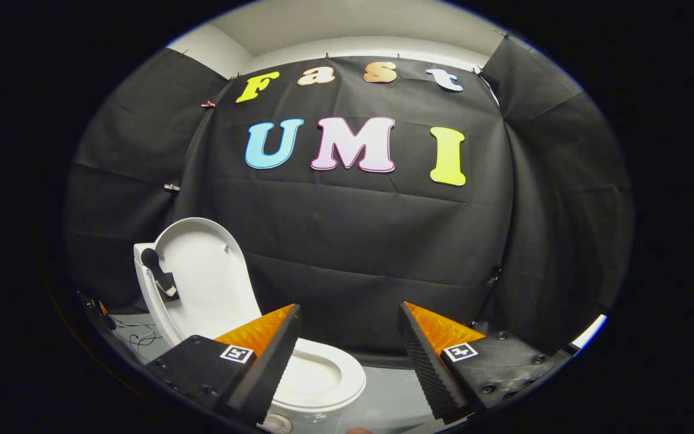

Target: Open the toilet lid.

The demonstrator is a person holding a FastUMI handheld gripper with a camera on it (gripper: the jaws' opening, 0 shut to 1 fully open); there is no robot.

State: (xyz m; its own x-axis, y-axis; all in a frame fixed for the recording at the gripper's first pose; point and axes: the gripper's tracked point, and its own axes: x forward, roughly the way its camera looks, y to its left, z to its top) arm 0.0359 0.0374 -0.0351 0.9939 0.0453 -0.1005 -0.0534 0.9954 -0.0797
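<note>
A white toilet stands low and to the left of my fingers. Its lid [205, 280] is raised upright, leaning back, with a small black handle piece [160, 274] fixed on its left edge. The white seat ring [323, 377] lies flat below, partly hidden behind my left finger [262, 355]. My gripper [350, 319] is open, held above and in front of the bowl, with only air between the orange-and-black fingers. The right finger [437, 355] is off to the right of the seat.
Black cloth walls close the booth behind and to both sides. Grey floor [389, 392] shows beyond the toilet. Thin black cables [136, 337] lie on the floor left of the toilet base.
</note>
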